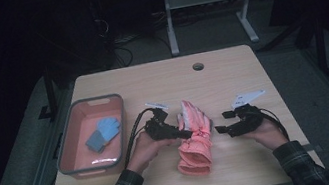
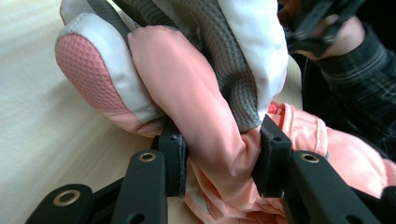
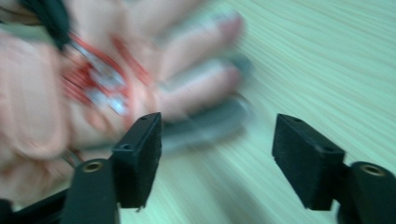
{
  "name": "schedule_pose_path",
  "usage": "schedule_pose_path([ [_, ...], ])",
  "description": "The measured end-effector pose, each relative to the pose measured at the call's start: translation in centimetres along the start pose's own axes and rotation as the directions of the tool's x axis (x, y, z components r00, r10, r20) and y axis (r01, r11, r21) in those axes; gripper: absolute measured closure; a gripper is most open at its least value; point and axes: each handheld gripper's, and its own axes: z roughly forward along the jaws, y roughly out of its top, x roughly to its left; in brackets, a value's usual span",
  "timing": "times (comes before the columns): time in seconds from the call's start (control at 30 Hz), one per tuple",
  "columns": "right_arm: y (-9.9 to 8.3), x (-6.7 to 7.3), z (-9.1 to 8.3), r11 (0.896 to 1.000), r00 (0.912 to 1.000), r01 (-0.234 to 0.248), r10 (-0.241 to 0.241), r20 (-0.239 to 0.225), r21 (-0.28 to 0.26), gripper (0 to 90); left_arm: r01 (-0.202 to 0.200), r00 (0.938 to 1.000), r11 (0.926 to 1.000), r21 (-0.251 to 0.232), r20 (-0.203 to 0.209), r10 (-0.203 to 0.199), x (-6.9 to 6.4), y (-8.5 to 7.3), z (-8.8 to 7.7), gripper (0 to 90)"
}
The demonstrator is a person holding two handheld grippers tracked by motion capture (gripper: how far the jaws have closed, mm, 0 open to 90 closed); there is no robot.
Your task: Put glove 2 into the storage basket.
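Padded pink ski glove (image 1: 193,141) looks soft, light, squashy; my left fingers (image 2: 173,154) pinch its thumb, right fingers (image 3: 137,158) spread, empty; I'd grip the cuff next

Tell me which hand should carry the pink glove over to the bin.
Left. The left gripper is clamped on the pink glove and sits nearer the bin. The right gripper is open, holding nothing.

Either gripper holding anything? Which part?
Left gripper pinches the pink ski glove at a fold of its pink fabric. Right gripper is open, holding nothing.
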Motion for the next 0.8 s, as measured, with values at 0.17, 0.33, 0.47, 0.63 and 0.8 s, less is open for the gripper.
schedule_pose_path([
  [0.17, -2.0, -1.7, 0.3, 0.997, 0.994, -0.061, 0.056, 0.094, 0.043, 20.2, -0.021, 0.9991, 0.9998, -0.005, -0.037, 0.02, -0.9, 0.5, -0.8, 61.8],
  [0.33, -2.7, -2.6, 1.1, 0.994, 0.9812, -0.092, 0.08, 0.175, 0.059, 14.5, -0.047, 0.9961, 0.9989, -0.004, -0.075, 0.047, -1.9, 0.9, -1.6, 61.7],
  [0.47, -2.9, -2.8, 1.4, 0.994, 0.979, -0.083, 0.068, 0.193, 0.072, 14.1, -0.061, 0.9938, 0.9981, -0.01, -0.094, 0.06, -2.5, 1.3, -2.2, 61.7],
  [0.63, -3.1, -2.8, 1.6, 0.995, 0.9761, -0.067, 0.051, 0.211, 0.071, 13.1, -0.086, 0.989, 0.9962, -0.017, -0.122, 0.083, -3.3, 2.0, -3.5, 61.6],
  [0.8, -3.6, -2.9, 1.7, 0.998, 0.9782, -0.062, 0.054, 0.2, 0.033, 10.5, -0.105, 0.9845, 0.9943, -0.02, -0.144, 0.101, -3.8, 2.7, -4.9, 61.5],
])
